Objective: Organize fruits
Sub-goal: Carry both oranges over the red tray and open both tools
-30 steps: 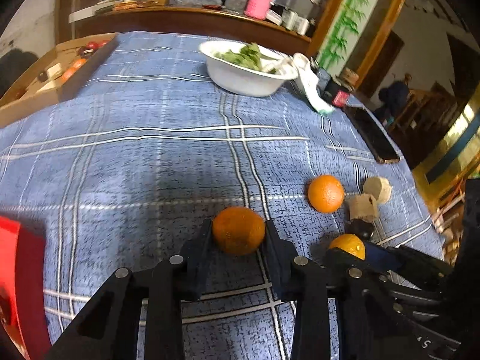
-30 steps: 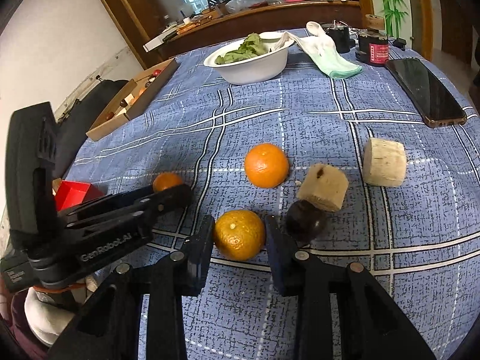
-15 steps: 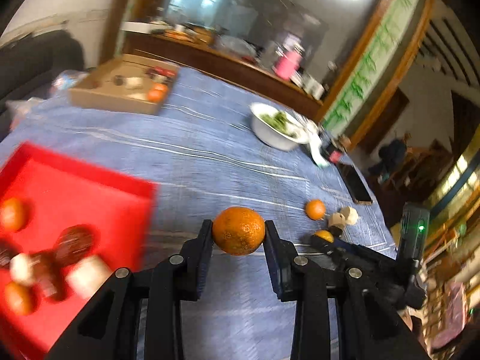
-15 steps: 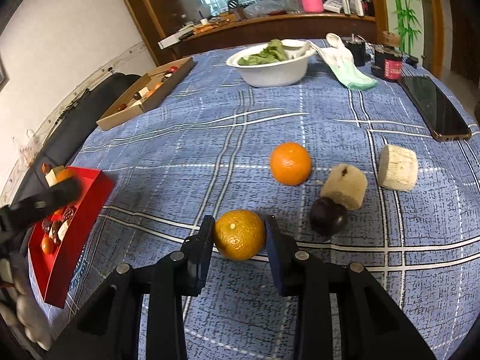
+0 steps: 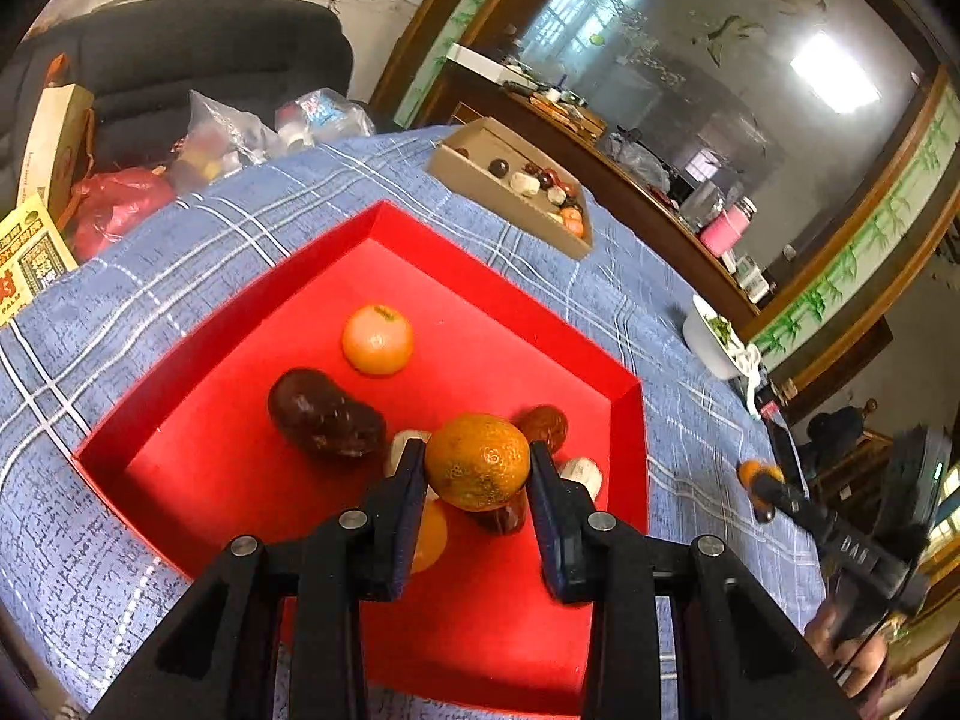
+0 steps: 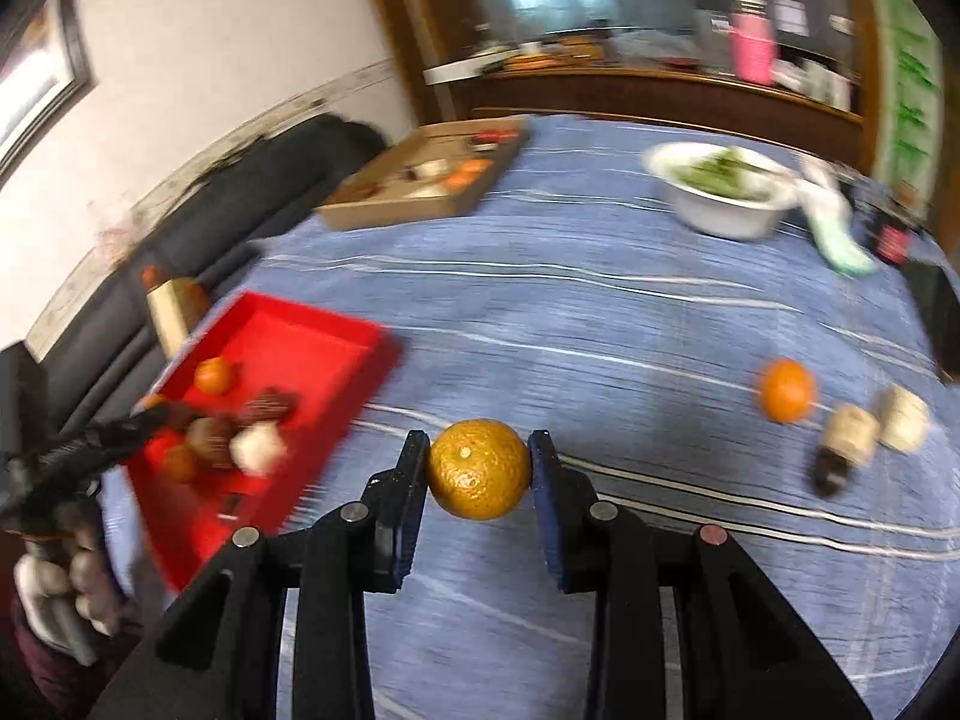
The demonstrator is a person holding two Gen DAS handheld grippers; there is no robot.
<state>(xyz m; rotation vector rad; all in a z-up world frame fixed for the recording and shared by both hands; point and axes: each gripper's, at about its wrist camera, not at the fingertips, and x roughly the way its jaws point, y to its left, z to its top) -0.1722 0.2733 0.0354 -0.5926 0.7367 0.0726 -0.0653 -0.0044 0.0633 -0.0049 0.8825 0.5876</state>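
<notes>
My left gripper (image 5: pixel 477 468) is shut on an orange (image 5: pixel 478 461) and holds it above the red tray (image 5: pixel 252 300), which holds another orange (image 5: pixel 377 339), a dark fruit (image 5: pixel 324 414) and several other pieces. My right gripper (image 6: pixel 478 471) is shut on a second orange (image 6: pixel 478 468), lifted above the blue checked cloth (image 6: pixel 600 312). In the blurred right wrist view the red tray (image 6: pixel 336 330) lies to the left, with the left gripper (image 6: pixel 90 438) over it. A loose orange (image 6: pixel 786 390), two beige chunks (image 6: pixel 849 435) and a dark fruit (image 6: pixel 831 474) lie on the cloth at right.
A cardboard box (image 6: pixel 420 180) of small items sits at the far left of the table. A white bowl (image 6: pixel 720 192) of greens, a cloth (image 6: pixel 837 228) and a phone (image 6: pixel 936 312) are at the far right. A dark sofa (image 5: pixel 180 78) with bags is beyond the table edge.
My left gripper has swung left with its orange, from the cloth to over the red tray. My right gripper has lifted its orange off the cloth and turned left.
</notes>
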